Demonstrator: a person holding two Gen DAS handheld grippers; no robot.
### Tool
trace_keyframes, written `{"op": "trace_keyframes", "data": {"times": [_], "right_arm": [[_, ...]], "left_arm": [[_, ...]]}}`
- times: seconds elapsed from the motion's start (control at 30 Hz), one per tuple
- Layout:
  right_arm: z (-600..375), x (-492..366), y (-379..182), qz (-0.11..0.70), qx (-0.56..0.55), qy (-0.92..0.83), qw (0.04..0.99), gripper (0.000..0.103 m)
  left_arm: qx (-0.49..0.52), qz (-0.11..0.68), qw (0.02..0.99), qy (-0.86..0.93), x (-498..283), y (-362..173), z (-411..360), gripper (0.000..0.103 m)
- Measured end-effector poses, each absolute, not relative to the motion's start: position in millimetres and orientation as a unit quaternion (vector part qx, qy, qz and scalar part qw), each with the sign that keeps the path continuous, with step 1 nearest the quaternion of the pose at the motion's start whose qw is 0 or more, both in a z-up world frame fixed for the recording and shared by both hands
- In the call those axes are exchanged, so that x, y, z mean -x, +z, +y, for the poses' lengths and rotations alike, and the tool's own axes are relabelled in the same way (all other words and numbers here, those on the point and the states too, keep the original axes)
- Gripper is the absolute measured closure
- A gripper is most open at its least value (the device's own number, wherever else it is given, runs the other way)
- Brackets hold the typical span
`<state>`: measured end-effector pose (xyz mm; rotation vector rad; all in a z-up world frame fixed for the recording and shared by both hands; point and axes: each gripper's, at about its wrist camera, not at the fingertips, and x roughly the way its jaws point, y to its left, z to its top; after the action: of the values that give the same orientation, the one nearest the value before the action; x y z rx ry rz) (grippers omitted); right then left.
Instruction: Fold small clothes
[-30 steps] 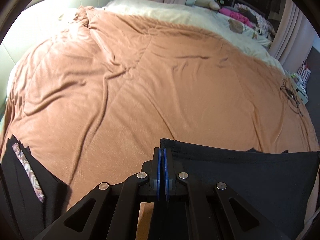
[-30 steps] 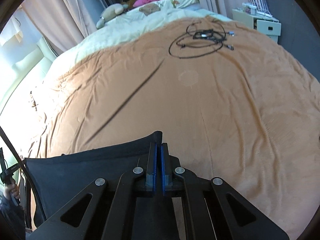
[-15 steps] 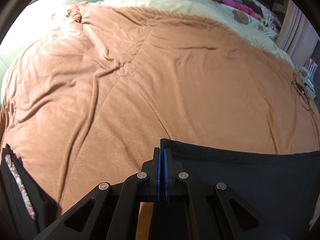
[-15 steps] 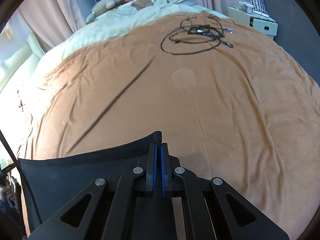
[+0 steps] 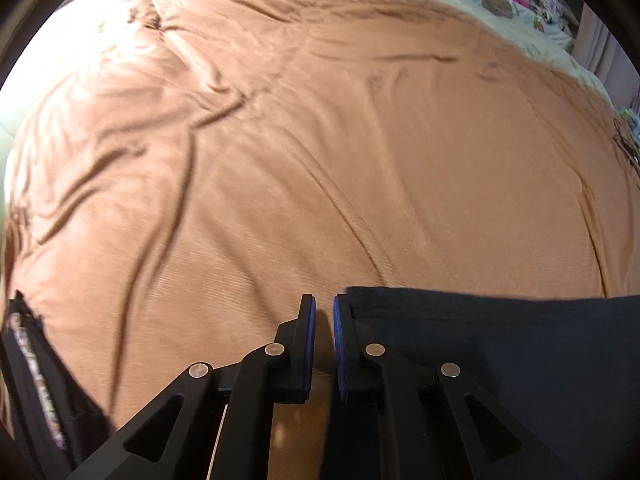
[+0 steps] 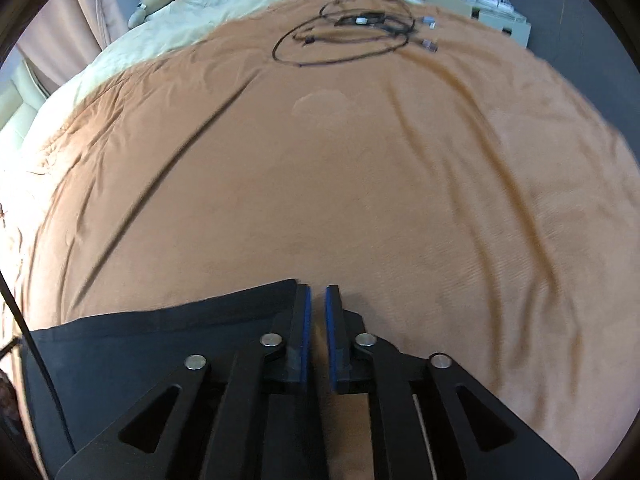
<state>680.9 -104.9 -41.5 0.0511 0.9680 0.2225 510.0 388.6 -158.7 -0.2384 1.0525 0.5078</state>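
Black garment (image 5: 500,344) now lies loose on the brown blanket (image 5: 320,160), beside the left gripper (image 5: 323,312) and right gripper (image 6: 316,300), whose narrow, empty jaws are opening after clamping its corners a second ago, so this fold looks laid.

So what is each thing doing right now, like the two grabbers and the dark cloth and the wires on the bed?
Left gripper: jaws opening, nothing between the pads.
Right gripper: jaws opening, nothing between the pads.
Dark navy cloth garment: lying spread on the blanket, let go at both corners.
Orange-brown bed blanket: spread out, creased.
Black cables: loosely coiled on the blanket.
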Motion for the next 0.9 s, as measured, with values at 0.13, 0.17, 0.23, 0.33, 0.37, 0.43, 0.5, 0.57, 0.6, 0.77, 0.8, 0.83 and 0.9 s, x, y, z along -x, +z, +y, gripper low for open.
{"op": "trace_keyframes", "data": {"times": [0.13,0.17,0.23,0.33,0.37,0.43,0.5,0.57,0.6,0.77,0.8,0.83,0.9], "right_arm": [[-103,-659,-16,0.431,-0.034,0.122,0.894,0.047],[-97,-652,-11,0.426,-0.029,0.135,0.894,0.047],[-88,-639,-7,0.420,-0.015,0.149,0.895,0.047],[-71,-619,-8,0.426,0.004,0.174,0.888,0.047],[-67,-615,-9,0.429,0.007,0.181,0.885,0.047],[-58,-607,-15,0.438,0.025,0.195,0.877,0.047],[-50,-598,-20,0.446,0.044,0.208,0.869,0.047],[-44,-590,-25,0.457,0.058,0.220,0.860,0.047],[-41,-586,-29,0.463,0.066,0.225,0.855,0.047],[-35,-563,-42,0.492,0.115,0.242,0.828,0.047],[-34,-558,-44,0.497,0.123,0.244,0.824,0.047],[-32,-552,-46,0.500,0.131,0.245,0.820,0.047],[-29,-540,-48,0.501,0.148,0.244,0.817,0.047]], "left_arm": [[0.131,0.482,0.837,0.226,-501,-140,383,0.093],[0.133,0.481,0.839,0.217,-499,-137,377,0.093],[0.134,0.483,0.842,0.198,-497,-136,366,0.093],[0.138,0.490,0.845,0.166,-495,-139,341,0.092],[0.139,0.493,0.844,0.158,-493,-142,334,0.092],[0.137,0.502,0.842,0.141,-492,-148,320,0.092],[0.132,0.509,0.841,0.130,-489,-155,309,0.092],[0.120,0.515,0.839,0.126,-483,-163,297,0.092],[0.116,0.518,0.839,0.124,-480,-166,292,0.091],[0.097,0.524,0.838,0.116,-456,-174,273,0.087],[0.093,0.525,0.839,0.113,-449,-174,269,0.084],[0.090,0.525,0.839,0.111,-444,-175,267,0.078],[0.075,0.526,0.840,0.109,-432,-175,258,0.072]]}}
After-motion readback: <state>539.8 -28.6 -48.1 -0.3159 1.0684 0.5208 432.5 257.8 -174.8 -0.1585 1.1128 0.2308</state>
